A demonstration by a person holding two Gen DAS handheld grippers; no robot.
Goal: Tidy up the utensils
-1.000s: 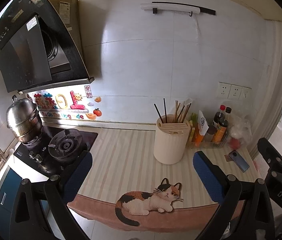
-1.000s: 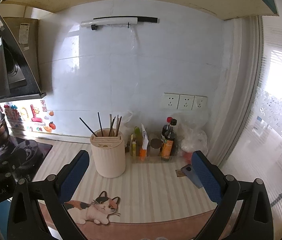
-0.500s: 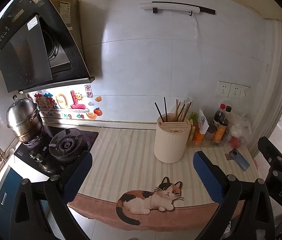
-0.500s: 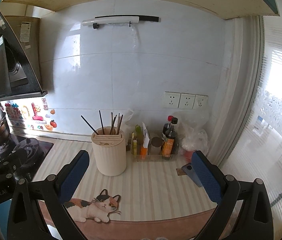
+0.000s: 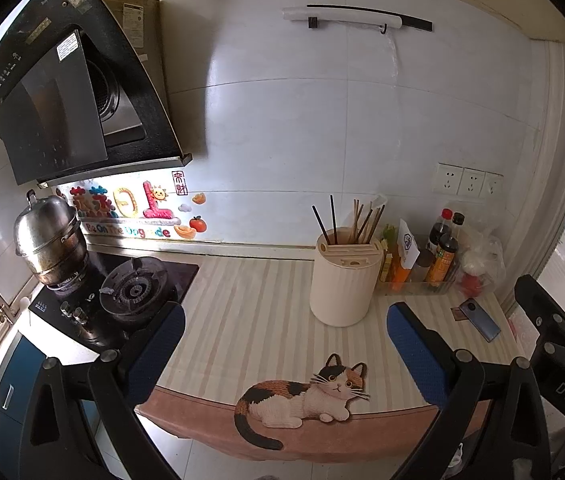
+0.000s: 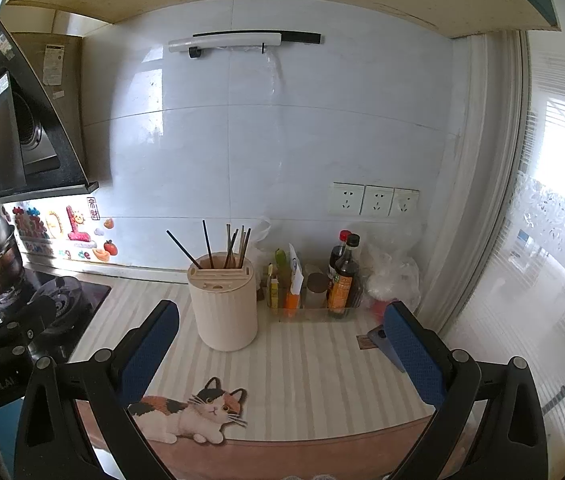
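Left wrist view: chopsticks (image 5: 356,218) upright in cream holder (image 5: 344,280), centre-right on worktop (image 5: 250,312), for reach; left gripper (image 5: 286,354), right gripper (image 6: 280,350) spread, empty

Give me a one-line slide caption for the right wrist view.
Open right tool faces a cream utensil holder of chopsticks on the striped cat mat.

Left tongs (image 5: 282,344) spread empty, cream utensil holder (image 5: 342,280) with chopsticks (image 5: 362,220) on striped counter mat (image 5: 250,320)
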